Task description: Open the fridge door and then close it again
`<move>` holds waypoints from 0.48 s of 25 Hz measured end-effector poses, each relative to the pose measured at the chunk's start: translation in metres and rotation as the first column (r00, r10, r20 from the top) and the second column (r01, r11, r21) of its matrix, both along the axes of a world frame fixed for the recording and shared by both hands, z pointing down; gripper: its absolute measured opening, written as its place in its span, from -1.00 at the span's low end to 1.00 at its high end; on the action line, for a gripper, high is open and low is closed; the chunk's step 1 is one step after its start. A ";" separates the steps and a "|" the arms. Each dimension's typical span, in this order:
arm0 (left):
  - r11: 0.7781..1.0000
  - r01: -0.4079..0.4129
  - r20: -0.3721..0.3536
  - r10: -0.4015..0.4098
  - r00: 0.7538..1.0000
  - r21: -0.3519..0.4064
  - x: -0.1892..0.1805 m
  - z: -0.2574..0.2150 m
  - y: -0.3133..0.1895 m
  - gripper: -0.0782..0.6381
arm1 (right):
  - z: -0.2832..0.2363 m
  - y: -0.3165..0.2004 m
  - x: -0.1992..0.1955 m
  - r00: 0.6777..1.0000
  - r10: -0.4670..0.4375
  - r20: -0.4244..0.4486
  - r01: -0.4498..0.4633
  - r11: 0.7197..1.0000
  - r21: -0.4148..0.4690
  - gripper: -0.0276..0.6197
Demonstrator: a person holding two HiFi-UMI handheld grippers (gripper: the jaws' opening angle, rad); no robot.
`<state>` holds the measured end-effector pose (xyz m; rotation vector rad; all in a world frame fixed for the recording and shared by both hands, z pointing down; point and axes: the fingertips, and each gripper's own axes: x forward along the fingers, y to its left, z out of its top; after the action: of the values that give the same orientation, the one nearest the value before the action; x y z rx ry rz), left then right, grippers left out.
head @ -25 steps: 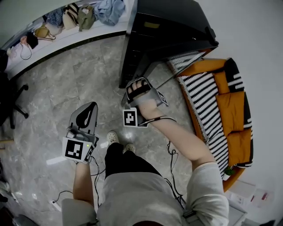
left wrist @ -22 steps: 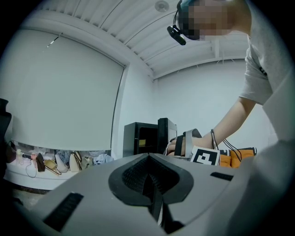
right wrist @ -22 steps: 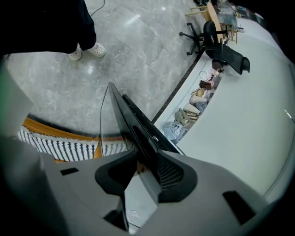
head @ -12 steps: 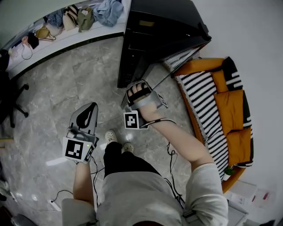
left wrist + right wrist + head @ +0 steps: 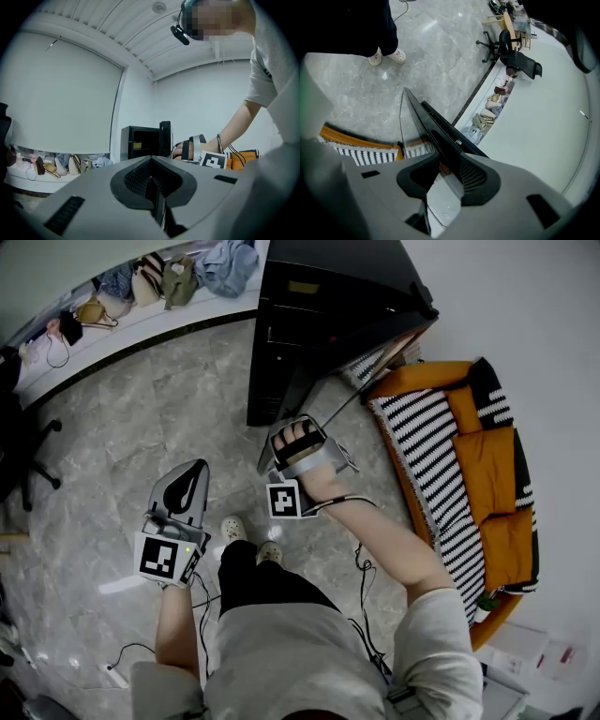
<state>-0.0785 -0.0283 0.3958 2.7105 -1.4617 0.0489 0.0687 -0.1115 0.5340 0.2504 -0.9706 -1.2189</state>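
Observation:
A black fridge (image 5: 319,306) stands against the far wall with its door (image 5: 281,395) swung open toward me. My right gripper (image 5: 269,451) is shut on the door's free edge. In the right gripper view the dark door (image 5: 440,136) runs between the two fingers of the right gripper (image 5: 443,172). My left gripper (image 5: 190,474) hangs over the floor to the left, shut and empty, well clear of the fridge. In the left gripper view the shut left gripper (image 5: 152,183) points level at the fridge (image 5: 140,143) and the other hand.
An orange sofa (image 5: 487,465) with a black-and-white striped blanket stands right of the fridge, close to the door. A white ledge (image 5: 112,329) with bags and clothes runs along the back. An office chair (image 5: 23,460) is far left. Cables (image 5: 364,563) trail by my feet (image 5: 248,535).
The fridge has slid up and left in the head view. My right gripper keeps its hold on the door edge and has shifted slightly right; the left gripper stays shut.

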 end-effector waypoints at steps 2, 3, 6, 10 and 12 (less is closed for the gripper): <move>1.000 -0.001 0.001 0.001 1.000 0.000 0.002 -0.001 0.002 -0.74 | -0.001 0.003 0.001 1.000 -0.009 0.004 0.009 1.000 0.002 -0.53; 1.000 -0.001 0.001 0.001 1.000 0.000 0.003 -0.001 0.003 -0.74 | -0.002 0.004 0.002 1.000 -0.013 0.006 0.013 1.000 0.003 -0.53; 1.000 -0.001 0.002 0.000 1.000 0.002 0.007 -0.003 0.005 -0.74 | -0.002 0.007 0.003 1.000 -0.020 0.016 0.020 1.000 0.008 -0.53; 1.000 0.004 0.005 -0.004 1.000 0.004 0.008 -0.004 0.008 -0.74 | -0.003 0.008 0.004 0.999 -0.026 0.025 0.026 1.000 0.008 -0.53; 1.000 0.008 0.008 -0.008 1.000 0.003 0.007 -0.005 0.009 -0.74 | -0.003 0.007 0.002 0.999 -0.029 0.032 0.029 1.000 0.008 -0.53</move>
<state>-0.0718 -0.0195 0.3912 2.7097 -1.4755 0.0567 0.0712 -0.1043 0.5307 0.2626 -1.0008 -1.2486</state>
